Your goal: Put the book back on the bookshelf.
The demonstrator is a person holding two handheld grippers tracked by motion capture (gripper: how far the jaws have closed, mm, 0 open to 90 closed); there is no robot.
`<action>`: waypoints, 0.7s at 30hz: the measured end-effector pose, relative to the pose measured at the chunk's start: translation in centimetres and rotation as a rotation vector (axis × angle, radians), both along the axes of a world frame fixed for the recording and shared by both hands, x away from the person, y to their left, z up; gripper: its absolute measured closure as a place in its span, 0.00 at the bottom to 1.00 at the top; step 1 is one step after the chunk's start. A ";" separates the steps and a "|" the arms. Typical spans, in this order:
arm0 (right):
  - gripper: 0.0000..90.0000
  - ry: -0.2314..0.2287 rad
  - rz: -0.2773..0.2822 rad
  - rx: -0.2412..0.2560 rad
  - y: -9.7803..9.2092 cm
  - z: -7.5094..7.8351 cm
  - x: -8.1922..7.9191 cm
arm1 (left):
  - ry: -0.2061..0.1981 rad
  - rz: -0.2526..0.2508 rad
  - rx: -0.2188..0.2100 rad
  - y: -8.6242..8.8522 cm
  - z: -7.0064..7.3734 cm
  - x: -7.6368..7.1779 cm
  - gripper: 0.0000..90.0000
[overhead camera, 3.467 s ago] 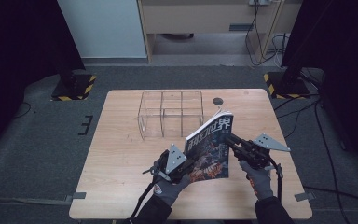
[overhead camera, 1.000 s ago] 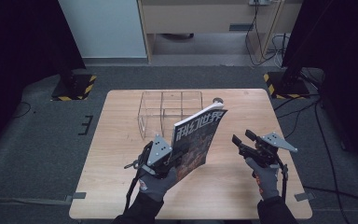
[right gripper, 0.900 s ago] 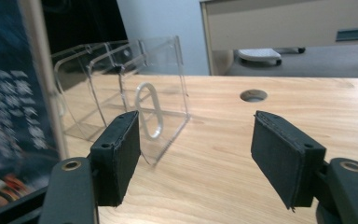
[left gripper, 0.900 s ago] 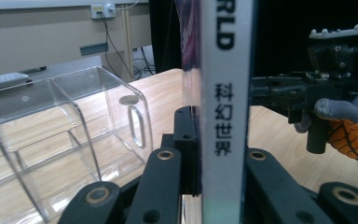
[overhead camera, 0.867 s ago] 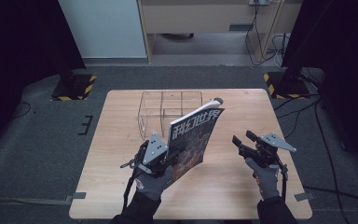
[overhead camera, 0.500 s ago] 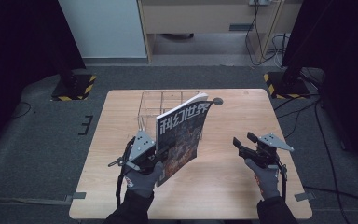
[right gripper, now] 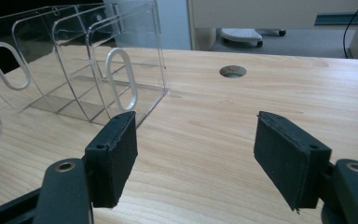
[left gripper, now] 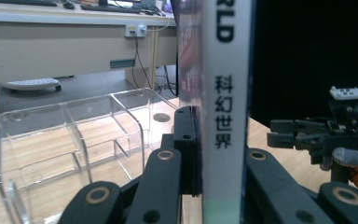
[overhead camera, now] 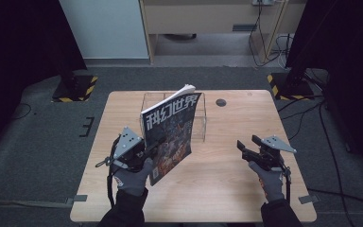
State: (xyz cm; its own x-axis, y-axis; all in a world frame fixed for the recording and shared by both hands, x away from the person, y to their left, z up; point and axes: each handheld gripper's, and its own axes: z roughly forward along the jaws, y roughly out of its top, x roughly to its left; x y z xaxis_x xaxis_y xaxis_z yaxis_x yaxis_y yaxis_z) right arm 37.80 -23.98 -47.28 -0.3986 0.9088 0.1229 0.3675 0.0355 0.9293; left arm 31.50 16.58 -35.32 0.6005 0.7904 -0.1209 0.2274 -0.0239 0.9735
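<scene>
Clear acrylic file rack (overhead camera: 196,118) stands just beyond the magazine (overhead camera: 170,135), which the left tongs (overhead camera: 153,144) pinch near its spine, long axis upright. Right tongs (overhead camera: 241,147) hover spread, well apart over the tabletop (overhead camera: 227,189).

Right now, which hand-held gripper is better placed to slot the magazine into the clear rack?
Left. The left hand-held gripper is shut on the magazine, upright just in front of the clear rack. The right hand-held gripper is open, holding nothing, off to the side.
</scene>
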 end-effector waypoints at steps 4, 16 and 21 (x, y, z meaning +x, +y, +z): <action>0.32 0.012 -0.003 -0.018 -0.1 -0.2 0.1 | -0.007 0.017 -0.016 0.8 0.4 0.1 0.91; 0.27 0.055 0.001 -0.074 0.3 -0.9 0.3 | -0.022 0.077 -0.062 3.4 1.5 0.7 0.91; 0.26 0.088 0.007 -0.114 0.4 -1.5 0.5 | -0.018 0.101 -0.073 4.3 1.6 1.2 0.91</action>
